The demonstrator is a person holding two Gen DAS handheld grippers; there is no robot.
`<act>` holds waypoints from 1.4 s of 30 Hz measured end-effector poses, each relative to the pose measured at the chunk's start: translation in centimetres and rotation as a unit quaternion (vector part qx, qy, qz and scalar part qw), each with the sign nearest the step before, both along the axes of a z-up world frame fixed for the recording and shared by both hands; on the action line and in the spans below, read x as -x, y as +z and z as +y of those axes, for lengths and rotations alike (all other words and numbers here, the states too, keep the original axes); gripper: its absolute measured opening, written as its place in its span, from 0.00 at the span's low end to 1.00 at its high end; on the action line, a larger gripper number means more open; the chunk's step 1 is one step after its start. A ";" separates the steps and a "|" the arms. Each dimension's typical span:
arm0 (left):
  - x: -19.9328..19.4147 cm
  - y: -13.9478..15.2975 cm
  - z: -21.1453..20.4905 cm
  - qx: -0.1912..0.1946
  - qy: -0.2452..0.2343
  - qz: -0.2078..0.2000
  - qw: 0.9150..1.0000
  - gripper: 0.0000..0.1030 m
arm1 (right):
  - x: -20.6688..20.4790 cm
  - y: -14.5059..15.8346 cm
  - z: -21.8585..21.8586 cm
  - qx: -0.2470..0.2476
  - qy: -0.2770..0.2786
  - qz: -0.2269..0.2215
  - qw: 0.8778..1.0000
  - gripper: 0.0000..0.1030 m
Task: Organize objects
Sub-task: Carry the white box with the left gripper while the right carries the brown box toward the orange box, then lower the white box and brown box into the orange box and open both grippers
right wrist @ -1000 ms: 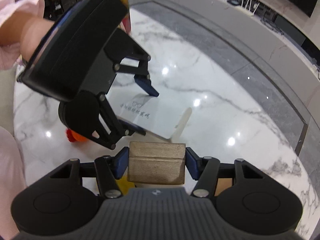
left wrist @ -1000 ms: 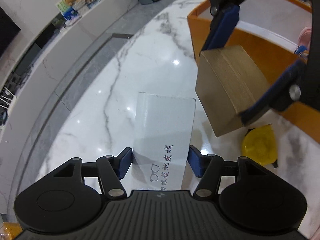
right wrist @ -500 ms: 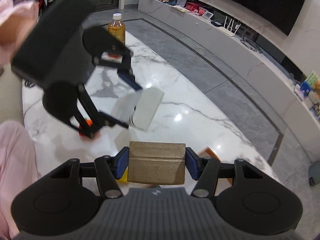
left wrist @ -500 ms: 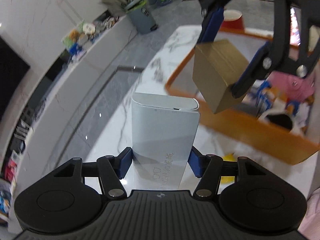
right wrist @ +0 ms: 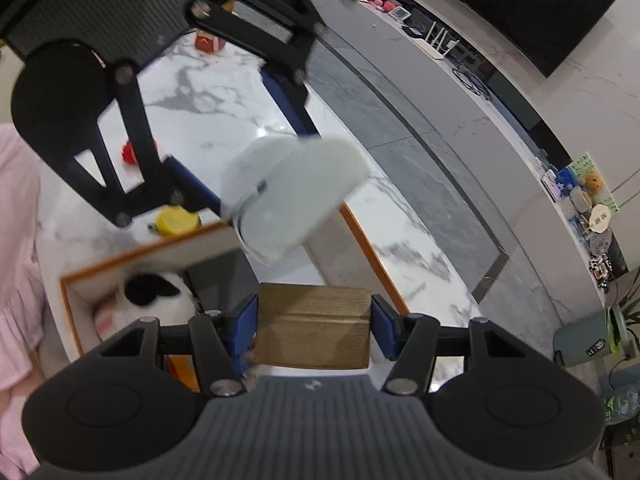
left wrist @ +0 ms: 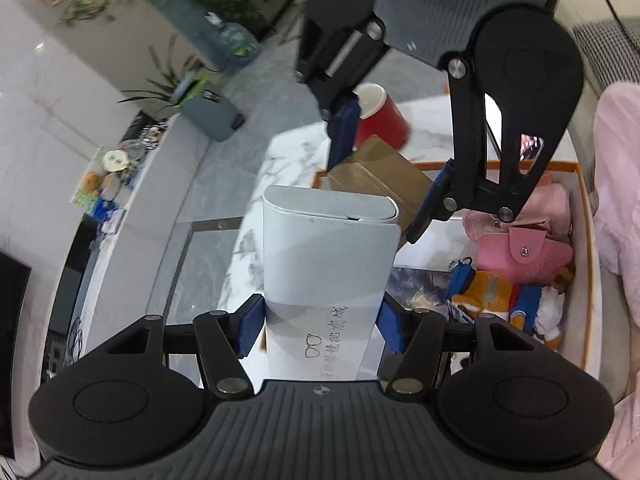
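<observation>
My left gripper (left wrist: 319, 326) is shut on a white glasses case (left wrist: 328, 264) with printed characters, held over the orange-rimmed box (left wrist: 585, 216). My right gripper (right wrist: 314, 326) is shut on a brown cardboard box (right wrist: 314, 330), also above the orange-rimmed box (right wrist: 368, 240). In the left wrist view the right gripper (left wrist: 386, 176) holds the brown box (left wrist: 384, 178) just beyond the white case. In the right wrist view the left gripper (right wrist: 248, 148) holds the white case (right wrist: 292, 196), blurred, in front of me.
The orange-rimmed box holds a pink pouch (left wrist: 524, 254), plush toys (left wrist: 508, 296) and a black-and-white plush (right wrist: 148, 296). A red cup (left wrist: 380, 120) stands on the marble table (right wrist: 208, 108). A yellow object (right wrist: 174, 220) and a red object (right wrist: 130, 152) lie on the table.
Both grippers have risen from the table and moved over the orange-rimmed box, each still holding its object. The box's contents have come into view.
</observation>
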State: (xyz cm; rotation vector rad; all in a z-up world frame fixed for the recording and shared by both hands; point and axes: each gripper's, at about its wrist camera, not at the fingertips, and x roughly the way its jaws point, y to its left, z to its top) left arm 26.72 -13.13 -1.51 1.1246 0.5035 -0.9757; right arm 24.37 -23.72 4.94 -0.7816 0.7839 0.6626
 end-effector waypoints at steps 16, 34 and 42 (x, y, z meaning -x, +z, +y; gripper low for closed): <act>-3.1 -5.0 -4.2 -0.053 -0.012 0.034 0.998 0.67 | 0.5 -6.1 -3.7 0.057 0.057 -0.004 0.997 0.59; -4.5 -10.0 -5.5 -0.087 -0.001 0.054 0.995 0.66 | -1.0 -7.6 -4.9 0.048 0.060 0.008 0.997 0.59; -5.6 -11.4 -5.6 -0.091 0.009 0.067 0.994 0.66 | -1.9 -8.0 -4.7 0.060 0.064 0.007 0.996 0.59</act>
